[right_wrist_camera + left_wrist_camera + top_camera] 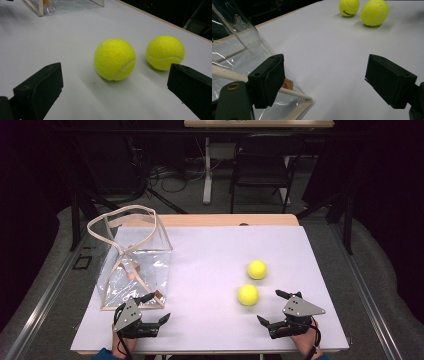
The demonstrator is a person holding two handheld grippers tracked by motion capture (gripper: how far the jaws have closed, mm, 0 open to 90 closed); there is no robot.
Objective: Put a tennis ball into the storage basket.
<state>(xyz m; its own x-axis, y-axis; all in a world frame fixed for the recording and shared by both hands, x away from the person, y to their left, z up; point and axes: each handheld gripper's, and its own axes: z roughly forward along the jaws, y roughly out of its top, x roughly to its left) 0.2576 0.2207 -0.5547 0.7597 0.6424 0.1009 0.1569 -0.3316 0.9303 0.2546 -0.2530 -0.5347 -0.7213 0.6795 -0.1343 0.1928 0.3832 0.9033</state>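
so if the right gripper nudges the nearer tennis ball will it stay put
Probably not: the nearer tennis ball is round and sits free on the smooth white table, so it would likely roll. It may bump the second ball close by. Its felt should grip well.

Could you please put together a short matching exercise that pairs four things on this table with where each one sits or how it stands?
Things:
1. clear bag
2. near tennis ball
3. far tennis ball
4. left claw

Places or states:
A. lies on the white sheet just ahead of the right claw
B. is open, beside the bag's near corner
C. stands at the left of the table with its cloth handles up
D. lies farther back on the sheet, beyond the other ball

Pairs: 1-C, 2-A, 3-D, 4-B
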